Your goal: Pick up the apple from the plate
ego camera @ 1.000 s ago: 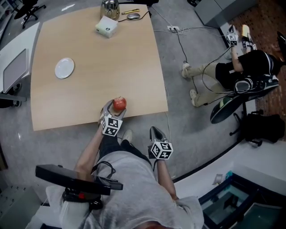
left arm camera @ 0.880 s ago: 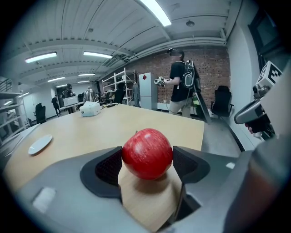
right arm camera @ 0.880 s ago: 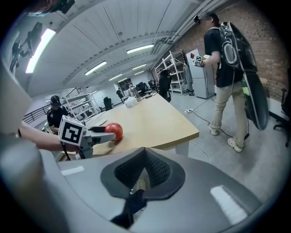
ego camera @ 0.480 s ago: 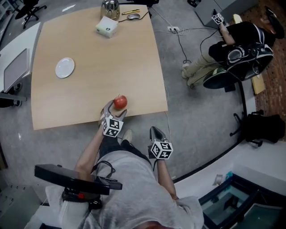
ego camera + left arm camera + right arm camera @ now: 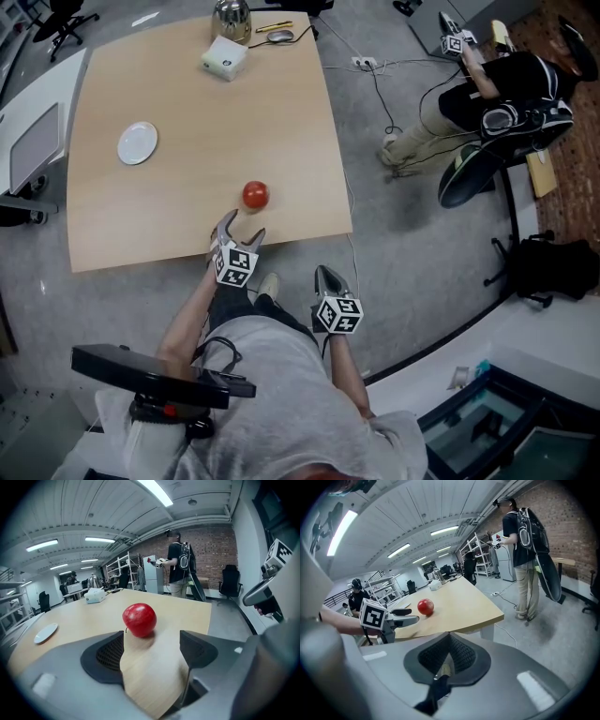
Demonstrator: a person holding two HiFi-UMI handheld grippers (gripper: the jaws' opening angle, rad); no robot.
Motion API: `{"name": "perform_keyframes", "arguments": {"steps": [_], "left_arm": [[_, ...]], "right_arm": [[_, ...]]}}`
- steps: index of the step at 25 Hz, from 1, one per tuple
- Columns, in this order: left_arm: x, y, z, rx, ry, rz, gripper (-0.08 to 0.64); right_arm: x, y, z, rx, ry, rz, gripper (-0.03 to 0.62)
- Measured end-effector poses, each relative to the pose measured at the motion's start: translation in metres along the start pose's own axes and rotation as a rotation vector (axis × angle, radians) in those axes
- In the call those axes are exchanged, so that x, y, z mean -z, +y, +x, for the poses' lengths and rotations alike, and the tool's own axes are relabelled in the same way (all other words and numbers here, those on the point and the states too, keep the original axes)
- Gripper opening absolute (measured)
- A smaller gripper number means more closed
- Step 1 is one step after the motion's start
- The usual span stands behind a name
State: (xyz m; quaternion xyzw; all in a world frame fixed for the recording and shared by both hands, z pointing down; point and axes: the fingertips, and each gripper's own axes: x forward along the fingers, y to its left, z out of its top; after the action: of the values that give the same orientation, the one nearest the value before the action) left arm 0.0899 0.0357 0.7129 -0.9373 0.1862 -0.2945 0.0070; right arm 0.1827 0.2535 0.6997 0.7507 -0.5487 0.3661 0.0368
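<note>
The red apple [image 5: 255,195] lies free on the bare wooden table [image 5: 187,103], just past the fingertips of my left gripper [image 5: 240,228]. That gripper stands open at the table's near edge with nothing between its jaws. In the left gripper view the apple [image 5: 139,619] sits a little beyond the open left gripper [image 5: 152,648]. The small white plate [image 5: 138,143] is bare, far off at the table's left, and shows again as the plate [image 5: 46,633]. My right gripper [image 5: 324,275] hangs shut beside the table, holding nothing. From the right gripper [image 5: 447,656] the apple [image 5: 425,606] shows ahead on the table.
A white box [image 5: 224,55], a metal kettle [image 5: 231,17] and a mouse [image 5: 279,35] stand at the table's far edge. A person with grippers [image 5: 487,103] stands on the grey floor at right, with cables [image 5: 380,84] nearby. A second table [image 5: 33,145] adjoins at left.
The apple, which sat between my left jaws, now lies on the table a short way beyond them. The left jaws have spread. The person at right has shifted.
</note>
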Motion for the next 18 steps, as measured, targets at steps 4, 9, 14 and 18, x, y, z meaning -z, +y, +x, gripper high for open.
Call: {"name": "perform_keyframes", "arguments": {"steps": [4,9,14,18], "left_arm": [[0.0,0.001,-0.002,-0.007,-0.003,-0.005,0.376],[-0.003,0.003,-0.007,-0.02,-0.01,-0.023,0.302],[-0.008,0.007,-0.011,-0.035,-0.03,-0.033,0.227],[-0.016,0.008,-0.019,-0.051,-0.049,-0.042,0.17]], "right_arm": [[0.0,0.001,0.0,0.0,-0.003,0.001,0.006],[0.0,0.001,-0.001,-0.002,-0.004,0.001,0.006],[-0.001,0.0,0.002,-0.003,-0.008,0.0,0.006],[-0.003,0.001,0.001,-0.01,-0.017,-0.004,0.006]]}}
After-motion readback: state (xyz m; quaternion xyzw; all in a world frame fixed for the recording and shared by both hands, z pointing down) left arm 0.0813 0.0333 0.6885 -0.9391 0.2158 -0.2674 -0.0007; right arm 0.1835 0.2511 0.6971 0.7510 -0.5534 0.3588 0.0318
